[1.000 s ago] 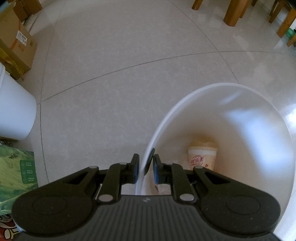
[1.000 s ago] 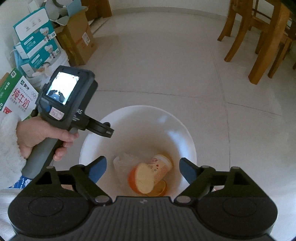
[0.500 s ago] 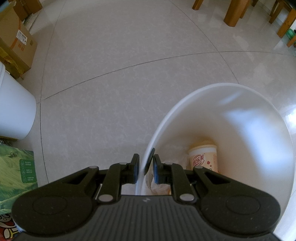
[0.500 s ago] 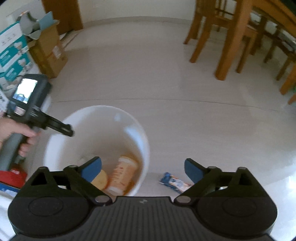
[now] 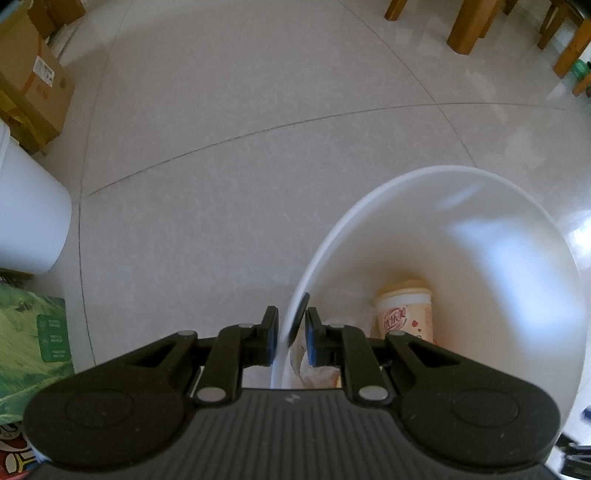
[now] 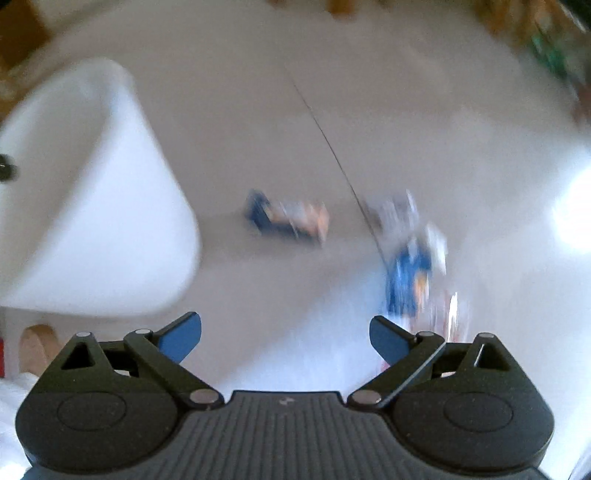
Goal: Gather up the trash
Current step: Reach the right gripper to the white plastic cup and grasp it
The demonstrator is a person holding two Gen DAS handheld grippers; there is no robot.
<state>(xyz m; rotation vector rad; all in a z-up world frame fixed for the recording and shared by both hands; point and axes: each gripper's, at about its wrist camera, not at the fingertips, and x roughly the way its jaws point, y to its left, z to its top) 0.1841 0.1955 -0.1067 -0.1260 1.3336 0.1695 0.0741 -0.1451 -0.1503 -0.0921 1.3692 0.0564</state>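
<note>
The left gripper (image 5: 291, 338) pinches the round white plastic bucket's (image 5: 498, 221) rim; inside lies a cream paper cup (image 5: 406, 314) with red Chinese lettering. The right gripper (image 6: 285, 334) gapes wide, empty, with blurred blue-orange wrappers (image 6: 291, 219) on the floor at twelve o'clock.

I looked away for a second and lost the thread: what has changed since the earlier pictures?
The right hand-held gripper, open and empty, has swung away from above the white bucket towards two blurred blue wrappers on the floor. The left hand-held gripper stays clamped on the bucket's rim, and the cup remains inside.

A cardboard box (image 5: 31, 88) stands on the tiled floor (image 5: 240, 155) near wooden furniture legs (image 5: 467, 26)
</note>
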